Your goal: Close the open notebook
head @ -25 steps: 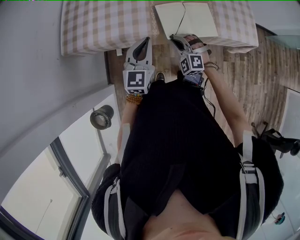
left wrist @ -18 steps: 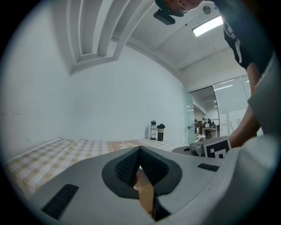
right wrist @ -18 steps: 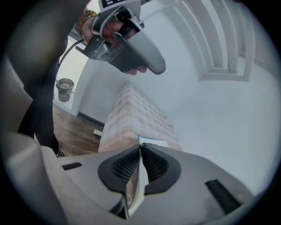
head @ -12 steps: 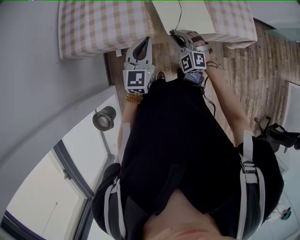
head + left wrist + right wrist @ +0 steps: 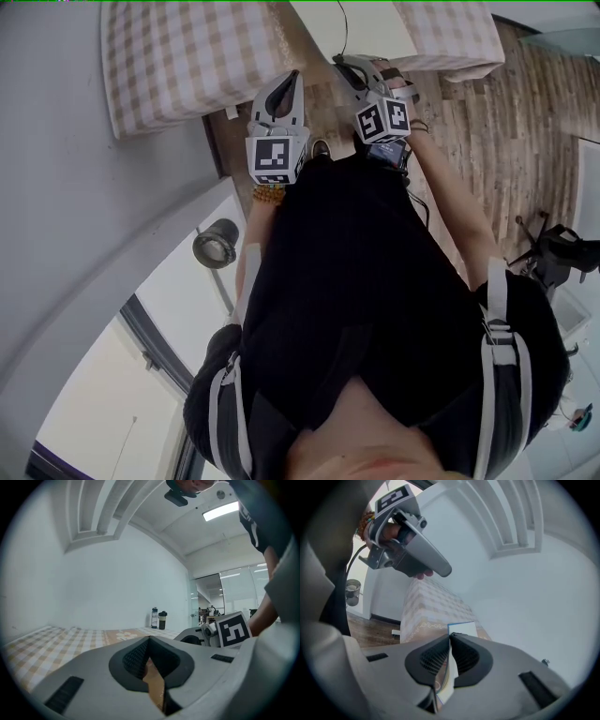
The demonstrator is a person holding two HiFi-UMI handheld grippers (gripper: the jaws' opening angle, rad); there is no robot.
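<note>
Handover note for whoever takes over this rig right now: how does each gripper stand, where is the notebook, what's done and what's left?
Left hand-held gripper: jaws together, empty, off to the side near the bed.
Right hand-held gripper: shut on a leaf of the notebook, pinching it at its edge.
Notebook: lies on the bed, not yet closed.
Done: leaf gripped.
Left: probably swing the leaf over onto the other side, lay it flat, release.
</note>
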